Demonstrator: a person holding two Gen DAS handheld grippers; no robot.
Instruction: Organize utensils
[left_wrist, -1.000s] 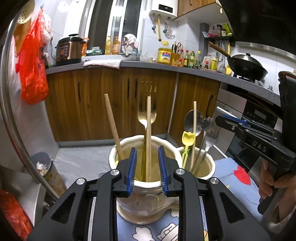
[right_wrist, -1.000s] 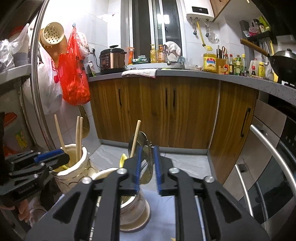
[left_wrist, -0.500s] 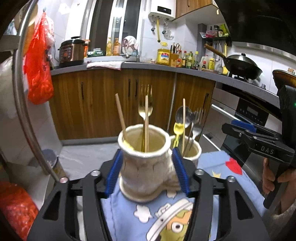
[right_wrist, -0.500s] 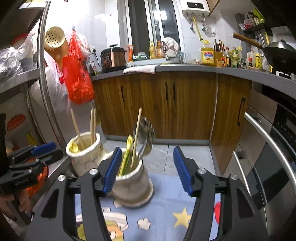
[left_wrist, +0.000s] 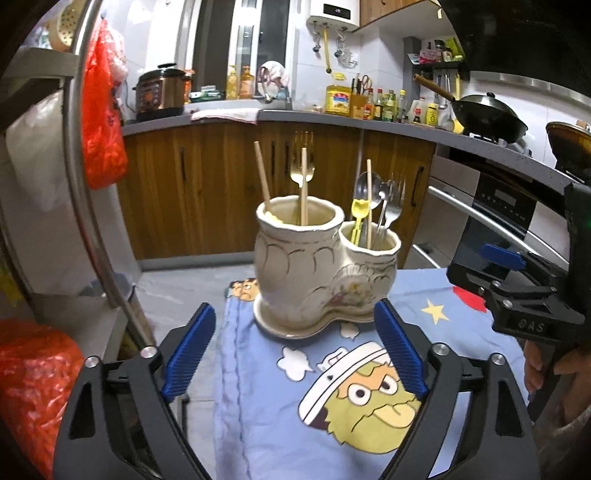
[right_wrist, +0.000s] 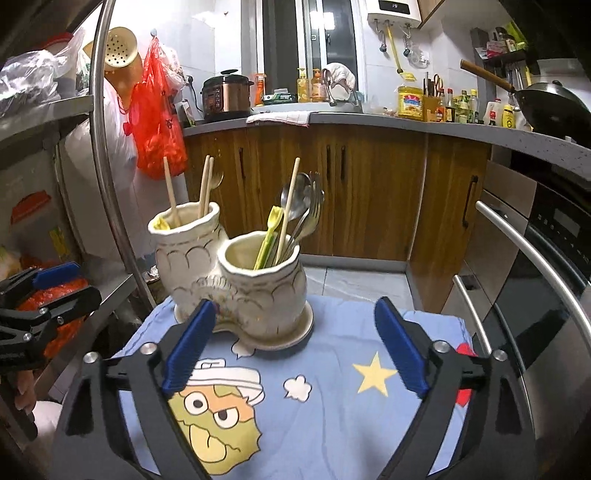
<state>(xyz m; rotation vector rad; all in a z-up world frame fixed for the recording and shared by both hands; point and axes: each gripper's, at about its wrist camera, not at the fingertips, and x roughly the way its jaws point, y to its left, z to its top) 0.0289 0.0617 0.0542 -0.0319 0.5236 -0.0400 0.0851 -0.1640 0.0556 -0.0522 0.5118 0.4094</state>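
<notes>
Cream holder (left_wrist: 317, 266) on blue cartoon-print cloth (left_wrist: 280, 413).

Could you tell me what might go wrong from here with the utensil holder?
The ceramic holder sits on a loose blue cloth; snagging the cloth could tip it. The chopsticks and fork stand tall, so either open gripper, left or right, could knock them when reaching in.

A blue cartoon-print cloth (left_wrist: 258, 387) covers the table, hanging over its left edge. A cream ceramic double-pot holder (left_wrist: 295, 266) stands directly on the cloth toward the far side, resting on its own saucer-like base. Near it on the cloth are a printed yellow star (right_wrist: 373, 374), white clouds and a yellow-green cartoon face (right_wrist: 218, 413).
</notes>
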